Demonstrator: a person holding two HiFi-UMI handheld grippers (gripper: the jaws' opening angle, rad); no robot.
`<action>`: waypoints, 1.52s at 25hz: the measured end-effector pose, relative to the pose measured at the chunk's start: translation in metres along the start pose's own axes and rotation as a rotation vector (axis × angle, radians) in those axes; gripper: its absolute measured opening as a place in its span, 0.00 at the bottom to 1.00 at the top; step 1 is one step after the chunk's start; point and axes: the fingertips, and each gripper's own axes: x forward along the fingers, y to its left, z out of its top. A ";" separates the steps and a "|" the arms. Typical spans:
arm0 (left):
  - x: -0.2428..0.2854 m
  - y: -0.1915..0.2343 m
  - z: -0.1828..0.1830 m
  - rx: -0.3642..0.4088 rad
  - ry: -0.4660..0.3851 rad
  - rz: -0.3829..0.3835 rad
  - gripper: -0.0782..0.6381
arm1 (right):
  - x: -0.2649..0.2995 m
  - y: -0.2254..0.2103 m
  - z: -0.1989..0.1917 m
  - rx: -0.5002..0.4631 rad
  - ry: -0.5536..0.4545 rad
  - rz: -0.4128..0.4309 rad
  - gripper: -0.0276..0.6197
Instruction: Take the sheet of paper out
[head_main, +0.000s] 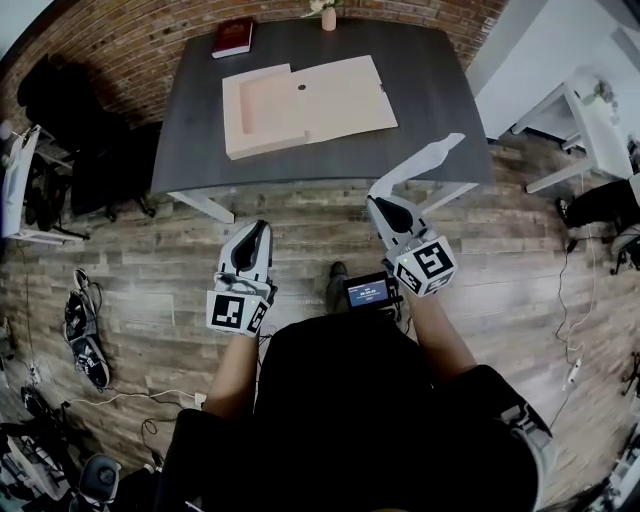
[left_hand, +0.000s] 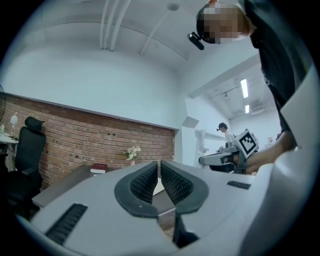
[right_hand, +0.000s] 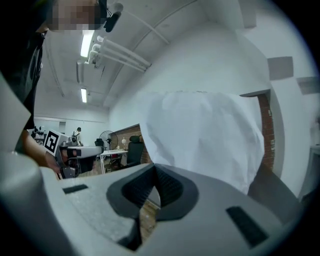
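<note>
Ribbed right tongs (right_hand: 155, 170) gripping white sheet (right_hand: 200, 135), beige folder (head_main: 330, 95)

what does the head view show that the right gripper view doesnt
Only the head view: the dark table with the open beige folder, red book and small vase on it.
Only the right gripper view: the ceiling lights and white ceiling pipes.
Both: the sheet of paper pinched in the shut right tongs, and the left tongs.
</note>
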 end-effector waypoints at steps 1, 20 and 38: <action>-0.013 -0.003 -0.002 -0.007 0.001 -0.001 0.13 | -0.008 0.011 -0.003 -0.001 0.004 -0.005 0.05; -0.143 -0.082 -0.049 -0.069 0.040 0.054 0.12 | -0.124 0.099 -0.038 0.000 0.003 0.003 0.05; -0.113 -0.186 -0.039 -0.051 0.037 0.111 0.12 | -0.217 0.029 -0.059 0.024 -0.004 0.093 0.05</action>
